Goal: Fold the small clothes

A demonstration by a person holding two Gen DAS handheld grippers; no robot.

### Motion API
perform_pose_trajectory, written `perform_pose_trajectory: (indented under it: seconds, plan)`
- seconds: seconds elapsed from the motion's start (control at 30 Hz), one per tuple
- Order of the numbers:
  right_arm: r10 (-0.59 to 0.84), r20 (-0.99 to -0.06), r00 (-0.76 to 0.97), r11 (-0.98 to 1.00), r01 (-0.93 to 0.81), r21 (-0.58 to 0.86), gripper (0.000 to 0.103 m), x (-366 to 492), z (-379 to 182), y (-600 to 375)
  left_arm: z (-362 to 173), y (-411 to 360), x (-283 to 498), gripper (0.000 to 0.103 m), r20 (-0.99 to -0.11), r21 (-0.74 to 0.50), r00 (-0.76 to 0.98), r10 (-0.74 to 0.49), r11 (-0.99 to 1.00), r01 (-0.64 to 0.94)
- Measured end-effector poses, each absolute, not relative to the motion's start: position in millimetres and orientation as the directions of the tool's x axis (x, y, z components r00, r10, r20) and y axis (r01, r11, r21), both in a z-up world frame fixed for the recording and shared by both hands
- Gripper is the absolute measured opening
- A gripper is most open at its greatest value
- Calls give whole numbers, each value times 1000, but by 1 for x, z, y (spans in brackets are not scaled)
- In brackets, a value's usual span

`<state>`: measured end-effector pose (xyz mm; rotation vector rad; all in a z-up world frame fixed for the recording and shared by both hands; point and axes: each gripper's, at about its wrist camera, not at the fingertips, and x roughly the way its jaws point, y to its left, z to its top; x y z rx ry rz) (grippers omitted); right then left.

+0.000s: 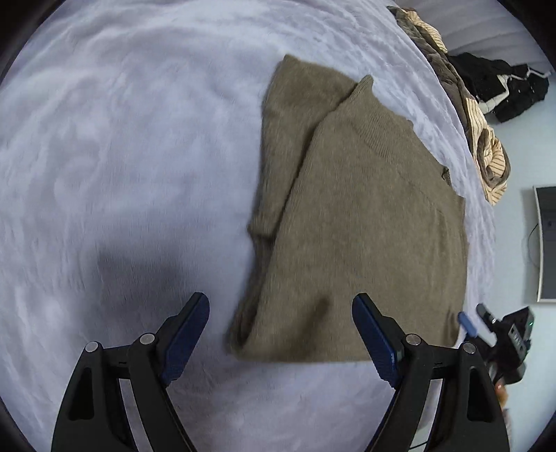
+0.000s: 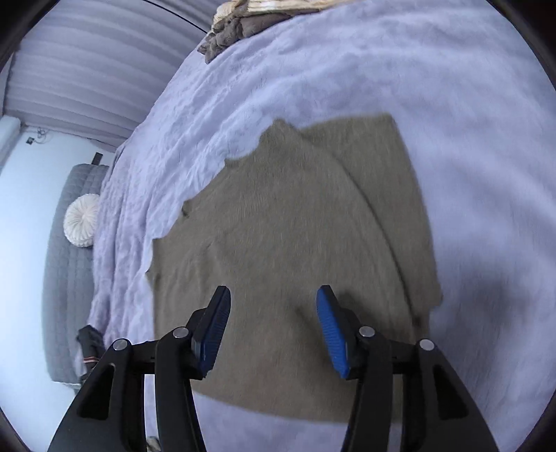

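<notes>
Both the left gripper [image 1: 280, 333] and right gripper [image 2: 273, 328] are hovering open, empty; next fold is needing the sweater's [image 1: 365, 226] six-o'clock hem pinched.

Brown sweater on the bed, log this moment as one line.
brown sweater: partly folded, flat on lilac blanket | left gripper: open, empty | right gripper: open, empty, above sweater

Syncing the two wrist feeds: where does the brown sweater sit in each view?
Left wrist: brown sweater fills centre-right, lower edge between the open left claw tips.
Right wrist: brown sweater fills the centre, behind the open right claw.
Shared landmark: striped garment pile, right edge in left wrist, top edge in right wrist.
</notes>
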<state>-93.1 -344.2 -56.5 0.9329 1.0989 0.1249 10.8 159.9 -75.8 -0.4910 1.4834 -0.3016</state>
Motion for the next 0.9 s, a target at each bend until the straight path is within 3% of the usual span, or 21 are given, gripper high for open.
perform_pose_trajectory:
  seconds: [0.13, 0.27, 0.3, 0.33, 0.37, 0.4, 0.43, 0.6, 0.73, 0.9]
  plan:
    - [543, -702, 461, 548, 439, 712, 55, -146, -78, -336, -92, 150, -16, 85, -842, -536, 47, -537, 827, -171]
    - [468, -712, 524, 468, 536, 703, 56, -167, -97, -350, -93, 147, -16, 85, -849, -528, 121, -514, 820, -220]
    - [451, -698, 555, 431, 549, 716, 56, -165, -101, -356, -92, 147, -14, 73, -860, -511, 143, -490, 828, -230]
    - [436, -684, 584, 392, 561, 729, 55, -163, -105, -362, -91, 146, -13, 43, -871, -491, 154, -466, 840, -231]
    - [435, -671, 600, 354, 571, 740, 46, -159, -110, -366, -91, 144, -9, 31, -884, -466, 151, -442, 856, -225]
    - [440, -671, 597, 339, 581, 740, 26, -153, -113, -367, -88, 143, -8, 21, -880, -473, 155, -449, 854, -217]
    - [442, -679, 586, 355, 582, 732, 8, -147, -111, -367, -83, 144, -10, 21, -881, -470, 170, -442, 858, -205]
    - [394, -744, 540, 600, 462, 653, 8, -135, -68, -362, -67, 137, -22, 21, -913, -376, 200, -355, 923, -81]
    - [371, -819, 438, 662, 494, 564, 8, -128, -100, -367, -91, 150, -27, 21, -919, -376, 177, -353, 918, -125]
    - [346, -835, 427, 697, 479, 534, 8, -127, -106, -362, -77, 154, -33, 21, -935, -313, 197, -295, 948, -64]
